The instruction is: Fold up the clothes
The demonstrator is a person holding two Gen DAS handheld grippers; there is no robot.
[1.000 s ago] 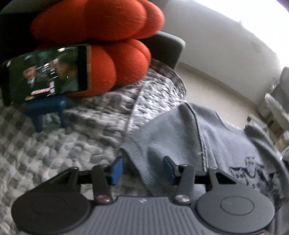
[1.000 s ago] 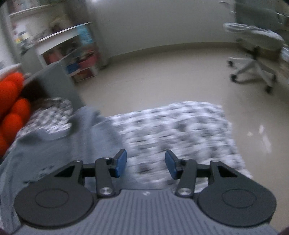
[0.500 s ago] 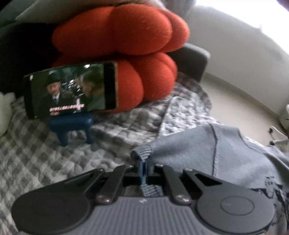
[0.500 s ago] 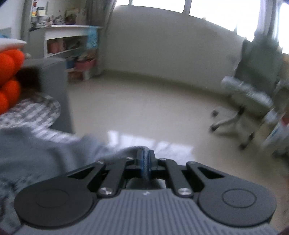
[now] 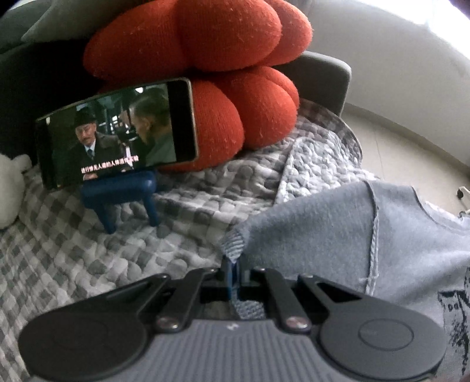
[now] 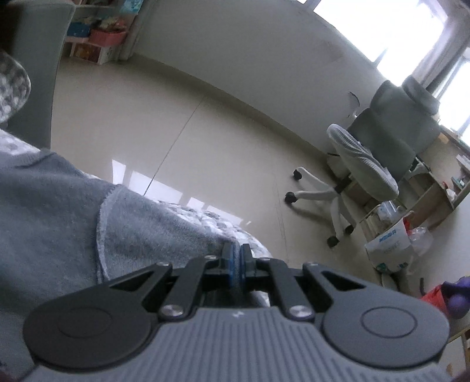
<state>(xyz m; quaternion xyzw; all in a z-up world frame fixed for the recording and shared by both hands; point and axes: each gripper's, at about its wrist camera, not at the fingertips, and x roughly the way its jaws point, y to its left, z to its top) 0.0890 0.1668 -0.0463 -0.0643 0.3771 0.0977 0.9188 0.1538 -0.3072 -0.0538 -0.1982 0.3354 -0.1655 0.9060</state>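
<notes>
Pale floor (image 6: 205, 141), grey office chair (image 6: 390, 141)

Soft daylight from blown-out windows (image 6: 382, 23) glares off the floor (image 6: 132, 176); fisheye edges bend, fabric slightly blurred

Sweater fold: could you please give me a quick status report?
Left tongs shut on the grey sweater at its ribbed edge. Right tongs shut on it too. Phone on stand ahead, clear of the sweater.

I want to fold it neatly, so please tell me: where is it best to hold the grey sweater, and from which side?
Grip the grey sweater at its ribbed edge, one corner per gripper, coming in low from the near side. The rib is a firm band that pads pinch well. The left gripper and right gripper are shut on the edge this way.
</notes>
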